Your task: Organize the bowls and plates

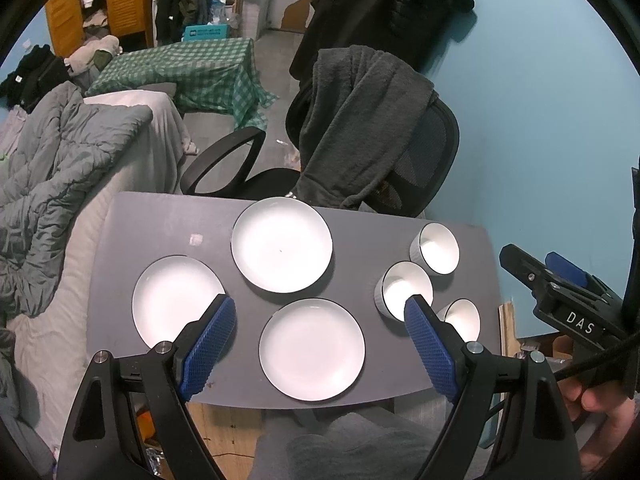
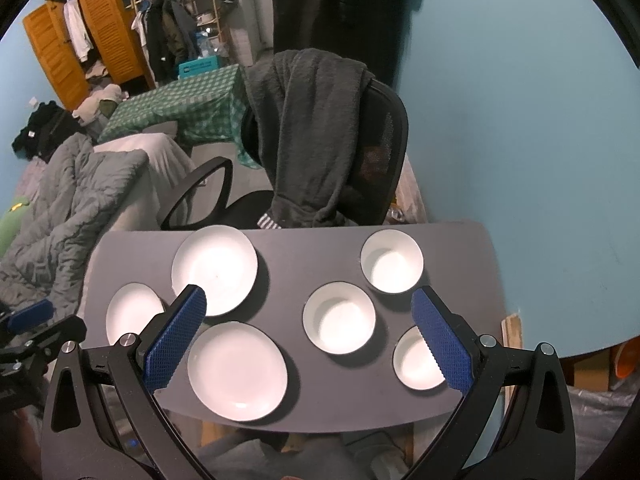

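From the left wrist we held the left tool (image 1: 318, 307) spread wide and empty above the grey surface (image 1: 160, 224), where three plates (image 1: 281, 244) lay apart on the left and three bowls (image 1: 408, 288) clustered at the right, unstacked, so sorting had apparently not begun; the right tool's body read "DAS"; from the right wrist, the right tool (image 2: 308, 298) likewise gaped, holding nothing, over the same layout.

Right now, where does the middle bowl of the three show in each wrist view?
Left wrist: the middle bowl sits right of centre, partly behind the left gripper's right fingertip.
Right wrist: it lies near centre, between the open fingers of the right gripper.
Shared landmark: the draped office chair behind the table.
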`<state>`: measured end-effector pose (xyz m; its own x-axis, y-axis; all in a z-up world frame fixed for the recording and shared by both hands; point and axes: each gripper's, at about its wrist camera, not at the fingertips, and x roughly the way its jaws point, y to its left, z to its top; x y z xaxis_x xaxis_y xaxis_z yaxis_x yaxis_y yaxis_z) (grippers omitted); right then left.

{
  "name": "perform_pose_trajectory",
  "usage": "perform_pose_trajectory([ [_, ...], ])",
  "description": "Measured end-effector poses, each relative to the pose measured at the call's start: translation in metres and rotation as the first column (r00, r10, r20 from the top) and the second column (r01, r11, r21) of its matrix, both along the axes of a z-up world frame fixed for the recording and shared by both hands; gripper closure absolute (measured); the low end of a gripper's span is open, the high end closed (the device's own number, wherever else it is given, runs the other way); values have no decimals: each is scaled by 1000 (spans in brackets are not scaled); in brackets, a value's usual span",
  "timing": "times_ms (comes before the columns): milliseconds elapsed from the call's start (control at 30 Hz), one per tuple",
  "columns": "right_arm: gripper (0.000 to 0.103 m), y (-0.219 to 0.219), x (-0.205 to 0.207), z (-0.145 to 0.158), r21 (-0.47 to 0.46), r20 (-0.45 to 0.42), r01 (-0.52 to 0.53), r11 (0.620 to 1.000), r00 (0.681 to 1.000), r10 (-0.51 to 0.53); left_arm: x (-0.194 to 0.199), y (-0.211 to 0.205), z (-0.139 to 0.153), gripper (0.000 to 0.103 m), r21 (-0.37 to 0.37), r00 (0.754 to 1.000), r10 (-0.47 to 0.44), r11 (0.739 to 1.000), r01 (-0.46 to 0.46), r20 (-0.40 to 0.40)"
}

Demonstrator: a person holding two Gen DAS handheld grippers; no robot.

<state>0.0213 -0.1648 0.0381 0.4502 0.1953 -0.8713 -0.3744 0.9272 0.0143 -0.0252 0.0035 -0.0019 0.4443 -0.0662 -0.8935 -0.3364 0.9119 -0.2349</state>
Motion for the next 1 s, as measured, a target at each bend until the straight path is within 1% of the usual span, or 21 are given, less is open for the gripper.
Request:
perform_pose_trajectory([
  [833, 3, 3, -2, -2, 2, -2, -5, 1000, 1000, 5, -2, 1, 3, 15, -2, 1000, 0, 1000, 0, -1],
  [1000, 3, 8, -10, -4, -10, 2, -7, 1000, 1000, 7, -4, 2, 3, 15, -2, 1000, 2, 1000, -2, -1],
])
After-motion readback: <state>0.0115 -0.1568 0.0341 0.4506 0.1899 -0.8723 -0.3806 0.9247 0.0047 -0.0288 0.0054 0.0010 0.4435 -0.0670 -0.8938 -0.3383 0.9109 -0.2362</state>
